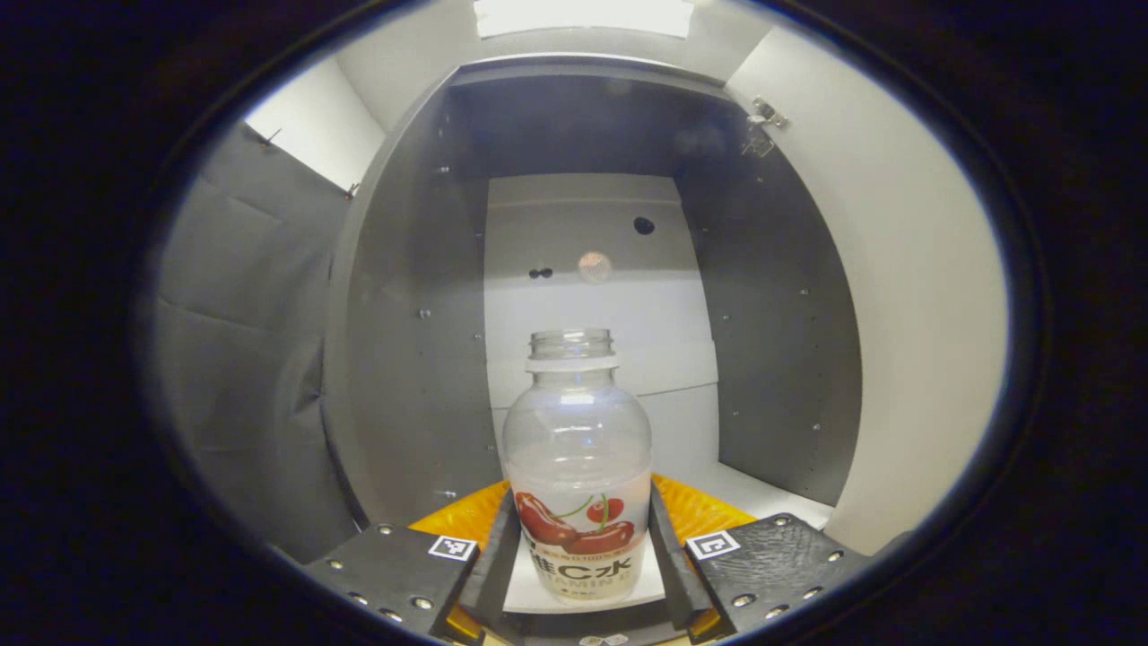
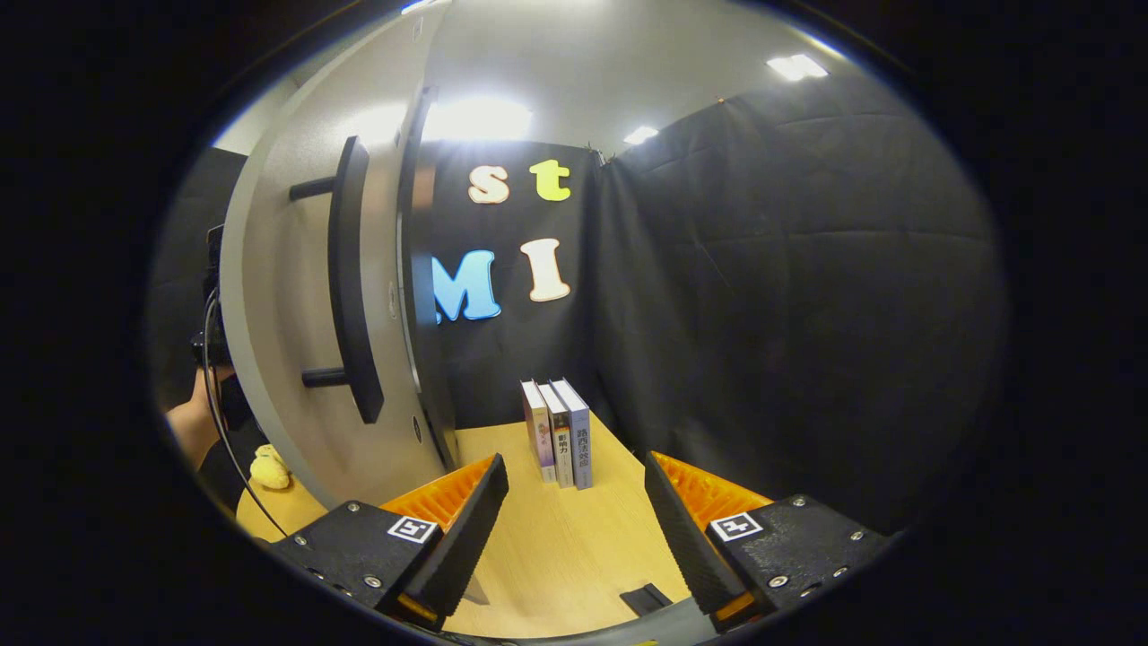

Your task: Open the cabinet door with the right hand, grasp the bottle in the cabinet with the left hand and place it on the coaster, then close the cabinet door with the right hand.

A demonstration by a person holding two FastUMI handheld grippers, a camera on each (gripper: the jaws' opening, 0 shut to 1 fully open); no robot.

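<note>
- Left gripper (image 1: 581, 547): I have it inside the open cabinet (image 1: 404, 296), its fingers flanking the lower body of the bottle (image 1: 578, 467). The inner finger faces sit right at the label on both sides. I judge the grip closed or all but closed on the bottle; firm pressure from both sides cannot be confirmed from this view.
- Bottle: it stands upright on the cabinet's pale floor, centred between my fingers, clear-bodied, with its neck open and no cap showing. I hold it low on the body so that, by my judgement, it stays vertical when lifted out.
- Cabinet door (image 1: 906, 269): it is swung fully open to the right in the left gripper view, so the opening is unobstructed for withdrawal.
- Right gripper (image 2: 574, 520): its fingers are spread wide and hold nothing. In the right gripper view it hovers over the wooden table (image 2: 556, 556), just beside the door's outer face, with the bar handle (image 2: 350, 278) near. I judge this a standby position, so the handle is within easy reach for closing.
- Other items: three books (image 2: 560, 432) stand upright against the booth's cloth wall; a small yellow object (image 2: 267, 468) lies on the table past the door's edge.
- Coaster: I cannot identify it with certainty in either view.
- Task stage, as I judge it: door opened, grasp in hand, placing and closing not yet done.
</note>
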